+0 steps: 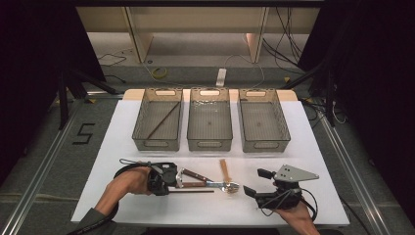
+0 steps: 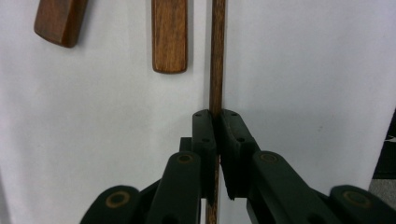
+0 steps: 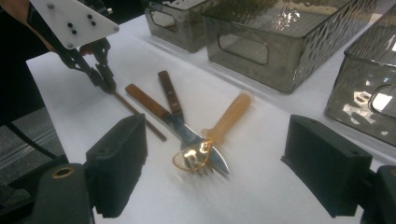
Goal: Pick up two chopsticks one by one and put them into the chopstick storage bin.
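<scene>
My left gripper (image 2: 216,122) has its jaws pinched tight on a single chopstick (image 2: 217,56), a thin, straight, dark brown wooden stick with a fine lengthwise grain. In the left gripper view it runs from between the black pads straight up and out of the top edge, lying along the white surface (image 2: 102,121). From the high view the chopstick (image 1: 193,191) lies level across the front of the surface, stretching from my left gripper (image 1: 172,182) toward the right, with its far end short of the cutlery heap.

Just beyond it lie two wooden-handled pieces: the handle (image 3: 145,101) nearer the chopstick is lighter reddish brown, the other handle (image 3: 169,92) darker, and their metal ends cross at a fork (image 3: 196,161) and a pale amber plastic spoon (image 3: 223,122). All of them rest on the surface, apart from the chopstick.

My right gripper (image 3: 219,172) sits on the right side of the surface with its jaws standing wide apart and nothing between them.

At the back stand three clear grey bins in a row; the left bin (image 1: 157,119) has another dark chopstick (image 1: 164,120) lying slantwise inside it.
</scene>
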`<state>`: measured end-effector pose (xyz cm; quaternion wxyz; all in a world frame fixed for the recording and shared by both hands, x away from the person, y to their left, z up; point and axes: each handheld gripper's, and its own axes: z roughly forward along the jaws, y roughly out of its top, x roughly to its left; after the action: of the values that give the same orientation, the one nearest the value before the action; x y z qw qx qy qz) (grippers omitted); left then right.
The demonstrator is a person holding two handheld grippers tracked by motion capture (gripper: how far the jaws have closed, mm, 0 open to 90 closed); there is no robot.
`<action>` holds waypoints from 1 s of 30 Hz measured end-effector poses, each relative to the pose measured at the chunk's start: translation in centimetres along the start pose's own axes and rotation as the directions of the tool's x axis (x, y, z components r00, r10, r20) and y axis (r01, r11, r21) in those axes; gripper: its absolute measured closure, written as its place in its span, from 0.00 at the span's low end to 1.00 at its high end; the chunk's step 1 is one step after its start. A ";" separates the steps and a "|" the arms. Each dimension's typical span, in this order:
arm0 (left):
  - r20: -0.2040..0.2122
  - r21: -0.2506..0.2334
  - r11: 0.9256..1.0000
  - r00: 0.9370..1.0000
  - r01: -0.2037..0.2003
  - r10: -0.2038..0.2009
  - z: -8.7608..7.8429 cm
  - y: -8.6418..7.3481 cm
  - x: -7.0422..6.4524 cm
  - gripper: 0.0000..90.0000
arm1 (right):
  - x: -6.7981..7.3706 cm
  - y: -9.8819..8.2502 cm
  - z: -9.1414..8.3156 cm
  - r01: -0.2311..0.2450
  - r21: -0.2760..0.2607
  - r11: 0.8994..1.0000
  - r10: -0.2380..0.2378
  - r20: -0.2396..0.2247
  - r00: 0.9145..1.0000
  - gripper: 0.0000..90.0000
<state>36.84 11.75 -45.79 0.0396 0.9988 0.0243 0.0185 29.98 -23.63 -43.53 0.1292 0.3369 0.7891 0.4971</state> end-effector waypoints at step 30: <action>-0.144 -0.229 0.950 0.958 0.211 -0.248 -5.0 0.2 0.9 0.94 | 0.0 0.0 0.0 0.001 0.004 1.000 -0.001 0.004 1.000 0.24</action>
<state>37.57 11.98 -40.74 0.1450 0.9739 0.1418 0.1016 29.96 -23.58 -43.55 0.1304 0.3377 0.7900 0.4947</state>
